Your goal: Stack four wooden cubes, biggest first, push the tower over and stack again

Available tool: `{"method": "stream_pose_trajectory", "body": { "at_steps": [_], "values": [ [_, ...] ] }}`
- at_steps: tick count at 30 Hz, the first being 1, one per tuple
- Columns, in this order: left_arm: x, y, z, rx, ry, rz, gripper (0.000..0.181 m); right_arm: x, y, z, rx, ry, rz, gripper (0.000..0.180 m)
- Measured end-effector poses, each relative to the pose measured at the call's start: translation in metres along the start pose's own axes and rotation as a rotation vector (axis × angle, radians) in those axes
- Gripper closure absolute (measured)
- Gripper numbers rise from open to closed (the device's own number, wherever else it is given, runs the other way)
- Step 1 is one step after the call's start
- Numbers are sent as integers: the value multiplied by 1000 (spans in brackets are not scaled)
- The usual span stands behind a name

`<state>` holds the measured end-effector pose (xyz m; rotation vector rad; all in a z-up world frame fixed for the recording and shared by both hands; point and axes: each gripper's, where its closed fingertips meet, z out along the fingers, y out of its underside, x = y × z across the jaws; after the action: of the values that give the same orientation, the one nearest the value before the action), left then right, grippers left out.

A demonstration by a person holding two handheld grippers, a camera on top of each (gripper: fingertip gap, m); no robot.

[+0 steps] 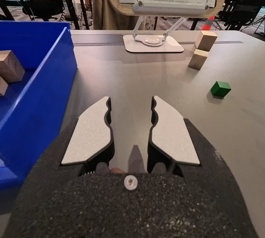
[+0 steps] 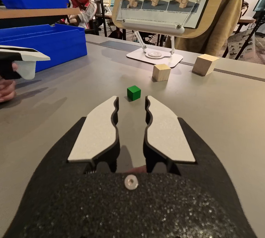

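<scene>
Two pale wooden cubes stand apart on the grey table: a larger cube point(image 2: 205, 64) point(image 1: 206, 40) at the back right and a mid-sized cube point(image 2: 161, 72) point(image 1: 198, 59) nearer. A small green cube point(image 2: 134, 92) point(image 1: 220, 90) lies just beyond my right gripper point(image 2: 131, 99), which is open and empty, low over the table. My left gripper point(image 1: 131, 99) is open and empty beside the blue bin point(image 1: 47, 64); it also shows at the left of the right wrist view point(image 2: 28, 64). Two darker wooden cubes point(image 1: 10, 66) lie inside the bin.
A white stand point(image 2: 154, 56) point(image 1: 154, 44) holds a board with a picture sheet at the table's back middle. The blue bin point(image 2: 47, 44) takes up the left side. A person's hand point(image 2: 6, 90) holds the left gripper. Chairs and desks stand behind. To the small green cube point(image 2: 134, 92): right tips about 12 centimeters, left tips about 20 centimeters.
</scene>
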<state>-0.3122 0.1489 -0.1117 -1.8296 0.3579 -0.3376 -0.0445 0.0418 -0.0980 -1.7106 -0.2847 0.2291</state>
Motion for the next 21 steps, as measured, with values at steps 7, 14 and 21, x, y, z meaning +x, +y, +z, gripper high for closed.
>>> {"method": "stream_pose_trajectory", "body": {
  "at_steps": [7, 14, 21],
  "values": [
    [3, 2, 2, -16, 16, 9, 127, -1, 0, 1, -1, -3, 6, 149],
    [4, 2, 2, -20, 22, 12, 127, -1, 0, 1, -2, -5, 9, 151],
    [4, 2, 2, -20, 24, 11, 127, -1, 0, 1, -3, -6, 11, 152]
  ]
}}
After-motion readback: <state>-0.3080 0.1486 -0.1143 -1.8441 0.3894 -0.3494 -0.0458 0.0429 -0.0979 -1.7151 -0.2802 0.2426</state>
